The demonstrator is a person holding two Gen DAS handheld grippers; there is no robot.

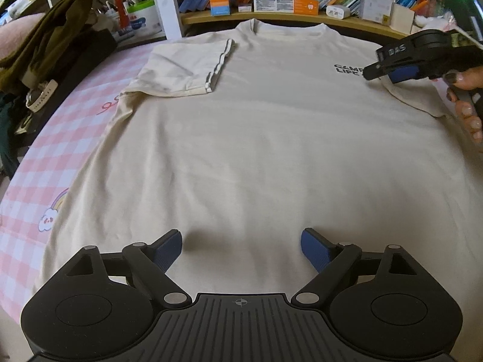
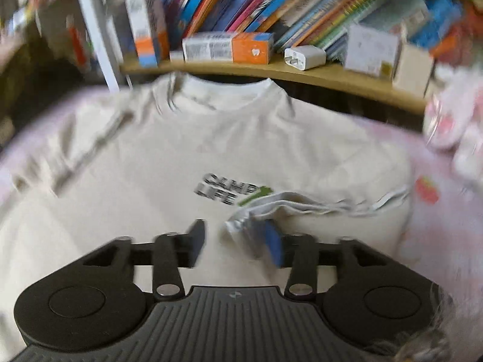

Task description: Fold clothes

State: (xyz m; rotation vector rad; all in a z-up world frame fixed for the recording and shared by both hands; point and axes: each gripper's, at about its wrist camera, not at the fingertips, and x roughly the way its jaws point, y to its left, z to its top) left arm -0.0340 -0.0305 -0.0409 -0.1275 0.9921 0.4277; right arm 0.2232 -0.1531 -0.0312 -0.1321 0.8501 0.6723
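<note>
Though spread flat and face up on the pink checked bedsheet (image 1: 45,163), with collar toward the bookshelf (image 1: 271,18), cream T-shirt (image 1: 256,150) only partly folded. Left sleeve (image 1: 187,69) already laid inward across the chest. Right sleeve (image 2: 302,205) brought in beside the printed logo (image 2: 229,191), cuff bunched against one pad of the right gripper (image 2: 238,241), jaws parted, seemingly letting go. Left gripper (image 1: 241,247) spread wide over the hem, empty. Side and bottom folds probably still to do.
</note>
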